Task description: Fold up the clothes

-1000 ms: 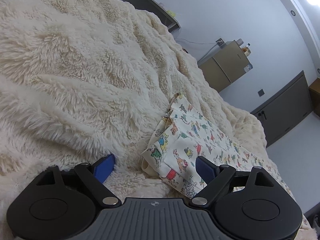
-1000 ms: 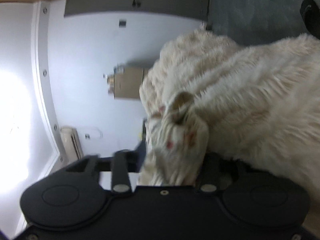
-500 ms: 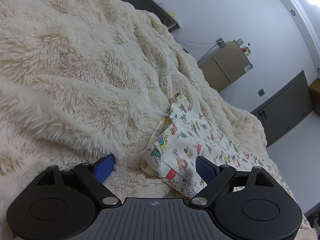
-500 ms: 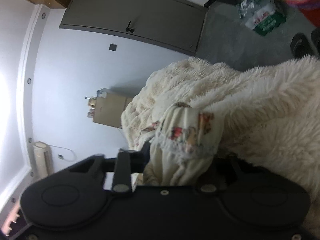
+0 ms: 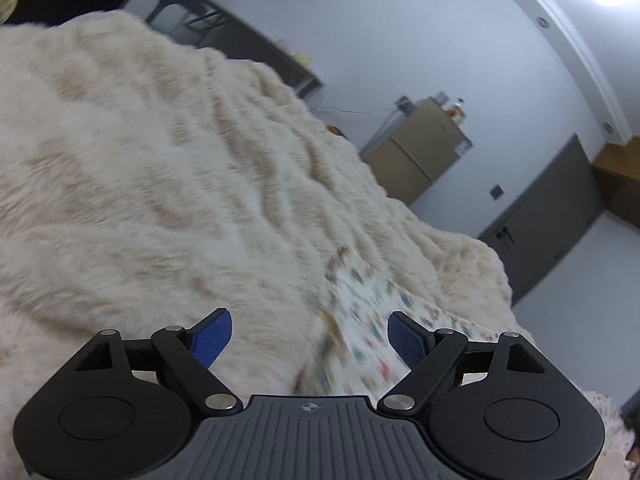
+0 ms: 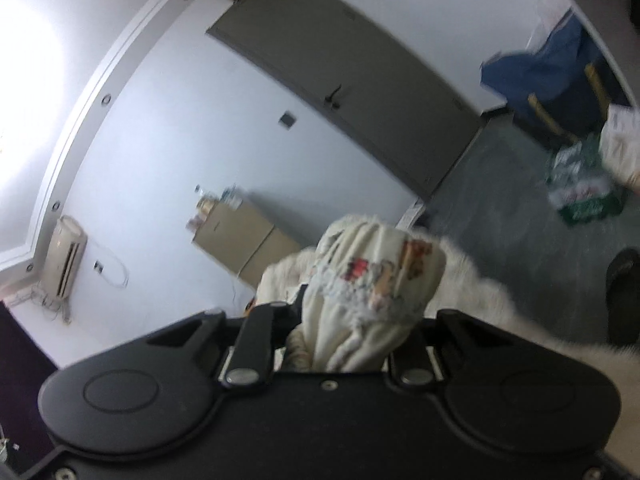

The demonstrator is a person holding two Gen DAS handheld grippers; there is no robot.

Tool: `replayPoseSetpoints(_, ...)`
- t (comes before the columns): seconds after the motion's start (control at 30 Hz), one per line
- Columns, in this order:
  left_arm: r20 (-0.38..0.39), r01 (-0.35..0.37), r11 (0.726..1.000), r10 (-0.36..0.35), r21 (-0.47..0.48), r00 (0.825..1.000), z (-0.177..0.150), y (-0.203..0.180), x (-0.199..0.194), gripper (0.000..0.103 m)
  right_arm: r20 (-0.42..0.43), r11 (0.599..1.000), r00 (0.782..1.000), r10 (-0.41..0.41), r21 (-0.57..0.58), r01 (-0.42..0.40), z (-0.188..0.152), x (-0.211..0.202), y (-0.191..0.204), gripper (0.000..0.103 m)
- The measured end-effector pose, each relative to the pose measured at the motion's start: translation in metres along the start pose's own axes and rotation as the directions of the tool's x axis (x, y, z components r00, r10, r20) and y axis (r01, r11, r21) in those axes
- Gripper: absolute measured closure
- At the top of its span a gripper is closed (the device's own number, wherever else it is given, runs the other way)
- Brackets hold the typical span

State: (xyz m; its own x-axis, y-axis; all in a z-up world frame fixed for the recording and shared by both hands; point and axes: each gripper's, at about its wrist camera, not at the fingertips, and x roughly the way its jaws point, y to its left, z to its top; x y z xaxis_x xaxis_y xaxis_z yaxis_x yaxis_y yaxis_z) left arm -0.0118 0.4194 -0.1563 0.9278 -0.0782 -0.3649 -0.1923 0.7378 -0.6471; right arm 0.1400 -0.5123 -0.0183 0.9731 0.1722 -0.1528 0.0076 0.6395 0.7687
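Above the fluffy blanket (image 5: 168,184), a cream garment (image 6: 372,292) is now raised higher, clamped in the right gripper (image 6: 356,320); the left gripper (image 5: 310,336) is held apart, lifted off the printed garment (image 5: 372,320).

Two black handheld grippers

The left gripper (image 5: 310,338) has blue finger pads (image 5: 212,338), silver pivot screws and a ribbed grey plate; the right gripper (image 6: 352,332) is all black with round caps.
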Motion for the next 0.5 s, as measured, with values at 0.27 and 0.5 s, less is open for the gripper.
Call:
replayPoseSetpoints(0.27,0.004,0.017,0.997,-0.018,0.071,1.000,0.004,-0.028,-0.004,0.022,0.144,0.985,0.981,-0.130,-0.094,0.144,0.094,-0.043,-0.002,0.085)
replayPoseSetpoints(0.5,0.020,0.030,0.995,-0.032,0.099,0.999,0.011,-0.041,-0.009,0.021,0.341,0.910,0.922,-0.185,-0.295,0.291,0.147,-0.098,0.071,0.085)
